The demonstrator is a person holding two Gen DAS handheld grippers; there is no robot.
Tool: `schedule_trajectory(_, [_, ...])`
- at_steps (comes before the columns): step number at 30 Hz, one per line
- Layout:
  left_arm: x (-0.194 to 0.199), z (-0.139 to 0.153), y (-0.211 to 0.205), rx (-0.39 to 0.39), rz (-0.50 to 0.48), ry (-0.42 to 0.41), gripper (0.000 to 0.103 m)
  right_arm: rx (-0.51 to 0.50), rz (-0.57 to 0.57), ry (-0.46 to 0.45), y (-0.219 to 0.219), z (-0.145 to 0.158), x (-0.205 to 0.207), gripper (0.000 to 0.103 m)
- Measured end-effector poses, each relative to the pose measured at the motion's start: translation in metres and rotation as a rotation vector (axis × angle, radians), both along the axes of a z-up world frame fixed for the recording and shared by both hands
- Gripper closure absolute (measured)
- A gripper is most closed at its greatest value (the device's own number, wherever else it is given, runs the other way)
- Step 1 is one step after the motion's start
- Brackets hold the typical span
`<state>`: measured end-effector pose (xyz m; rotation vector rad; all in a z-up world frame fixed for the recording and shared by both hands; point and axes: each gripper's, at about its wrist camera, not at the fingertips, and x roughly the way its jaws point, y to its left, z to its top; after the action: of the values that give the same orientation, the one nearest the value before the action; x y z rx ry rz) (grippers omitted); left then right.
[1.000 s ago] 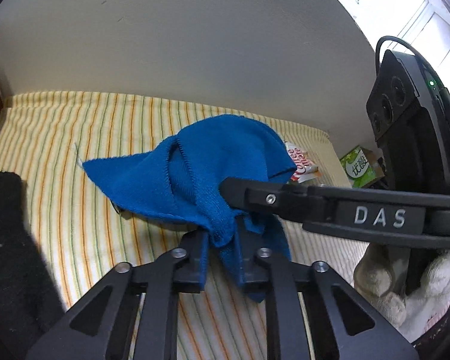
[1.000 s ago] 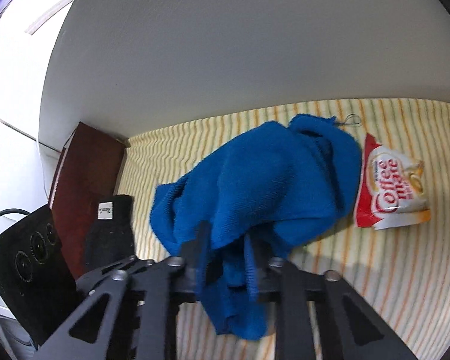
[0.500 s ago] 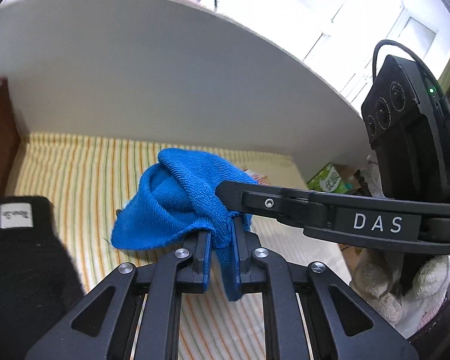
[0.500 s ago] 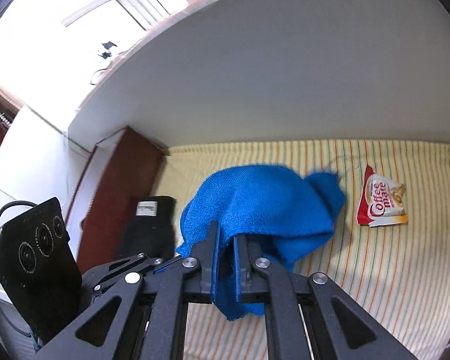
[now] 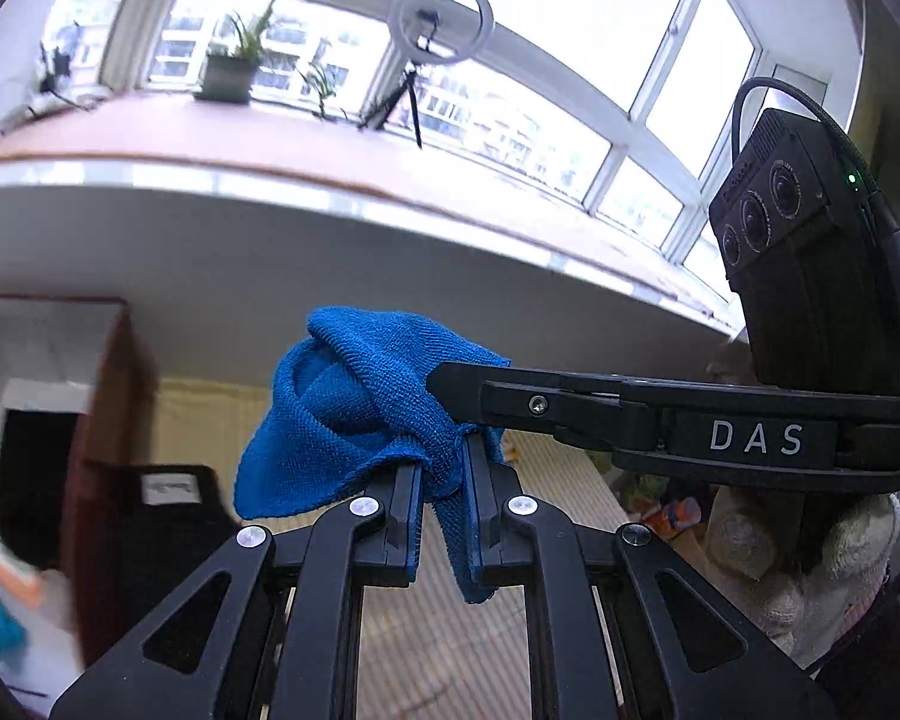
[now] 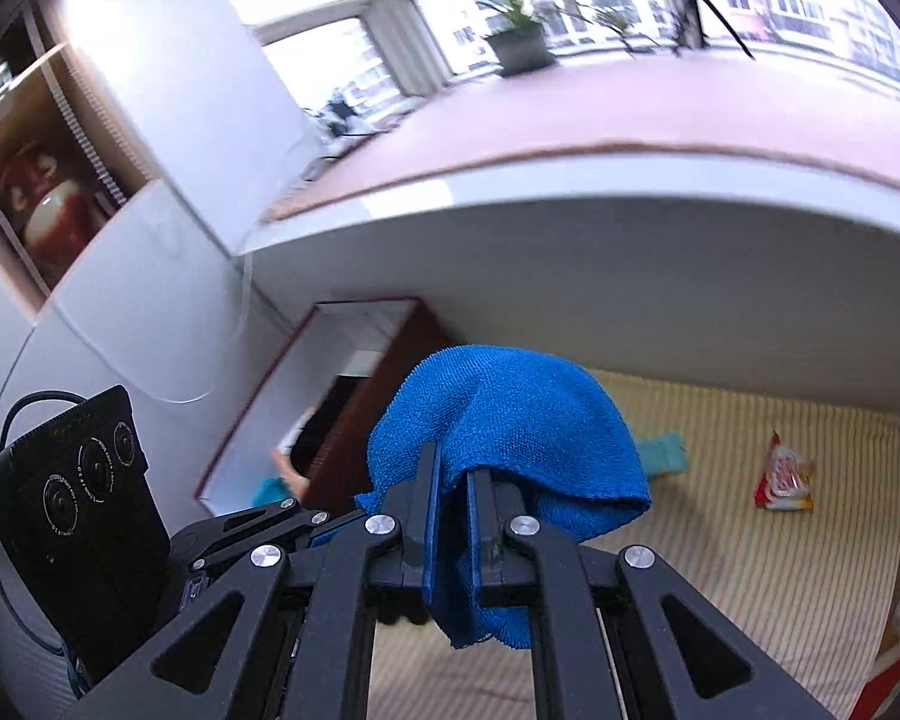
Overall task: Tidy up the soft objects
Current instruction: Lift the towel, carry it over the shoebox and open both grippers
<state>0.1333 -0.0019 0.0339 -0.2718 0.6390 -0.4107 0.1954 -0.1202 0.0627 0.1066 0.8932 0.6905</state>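
Note:
A blue knitted cloth (image 5: pixel 354 414) hangs in the air, held by both grippers high above the striped bed. My left gripper (image 5: pixel 444 468) is shut on one bunched edge of it. My right gripper (image 6: pixel 450 480) is shut on another part of the blue cloth (image 6: pixel 510 420), which drapes over its fingers. In the left wrist view the right gripper's finger (image 5: pixel 570 402) reaches in from the right and touches the cloth. A black soft item with a white label (image 5: pixel 162 516) lies at the bed's left side.
The striped bedsheet (image 6: pixel 750 540) lies below. A red and white Coffee-mate packet (image 6: pixel 783 474) lies on it at the right. A teal cloth (image 6: pixel 666 450) shows behind the blue one. A dark wooden headboard (image 6: pixel 390 372) and white wall stand at left. A window sill with a potted plant (image 6: pixel 519 45) runs above.
Both grippers have risen with the blue cloth, lifting it clear of the bed. The views now tilt up to the window and sill.

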Motion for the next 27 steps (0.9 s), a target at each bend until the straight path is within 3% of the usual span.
schedule_trajectory(6, [-0.028, 0.021, 0.036, 0.028, 0.072, -0.045, 0.093, 0.005, 0.095, -0.040, 0.055, 0.019, -0.018, 0.096])
schedule_trajectory(14, [-0.057, 0.028, 0.104, 0.039, 0.209, -0.052, 0.093, -0.003, 0.217, -0.055, 0.139, 0.025, -0.036, 0.096])
schedule_trajectory(21, [-0.077, 0.029, 0.155, 0.029, 0.307, -0.053, 0.093, -0.030, 0.304, -0.066, 0.205, 0.023, -0.047, 0.096])
schedule_trajectory(27, [-0.078, 0.010, 0.184, 0.012, 0.350, 0.012, 0.093, -0.063, 0.333, -0.021, 0.241, -0.002, -0.043, 0.096])
